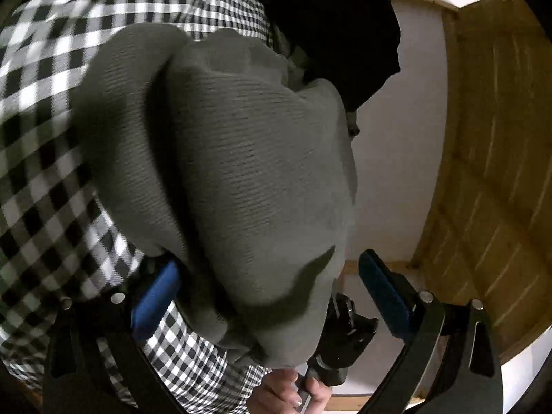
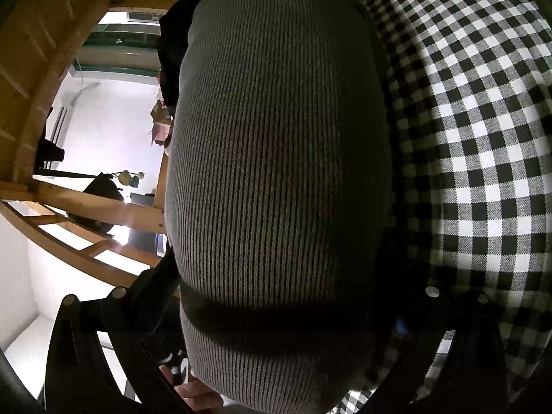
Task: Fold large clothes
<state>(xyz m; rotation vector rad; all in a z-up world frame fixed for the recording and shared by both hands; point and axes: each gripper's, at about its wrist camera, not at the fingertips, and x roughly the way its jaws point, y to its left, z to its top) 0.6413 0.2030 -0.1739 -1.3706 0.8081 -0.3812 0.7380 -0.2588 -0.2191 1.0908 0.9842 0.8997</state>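
the black-and-white checked cloth (image 2: pixel 483 131) was the largest thing in sight, a flat spread surface that filled everything to the right of the right gripper (image 2: pixel 276 310) and, in the other view (image 1: pixel 45 158), everything to the left of and beneath the left gripper (image 1: pixel 265 293). on the opposite side of each gripper rose a pale wooden frame (image 1: pixel 490 158) of planks and rails, with a slatted rail (image 2: pixel 86 238) showing left of the right gripper. behind the wood stood a white wall (image 1: pixel 407 138), and far ahead of the right gripper a bright room (image 2: pixel 110 131) held small dark objects too blurred to name.

the grey ribbed garment (image 1: pixel 224 158) bulged up close ahead of the left gripper and hung over the gap between its blue pads (image 1: pixel 158 293), which stood wide apart; the gripper was released, with cloth draped between the fingers and not pinched. a dark cloth (image 1: pixel 327 17) hung ahead and above it. a hand (image 1: pixel 293 393) gripping a black handle showed low between those fingers.

in the right wrist view the same grey garment (image 2: pixel 276 155) swelled straight ahead and covered the fingertips, a dark fold crossing it at finger level. whether that gripper was clenched on the cloth could not be told.
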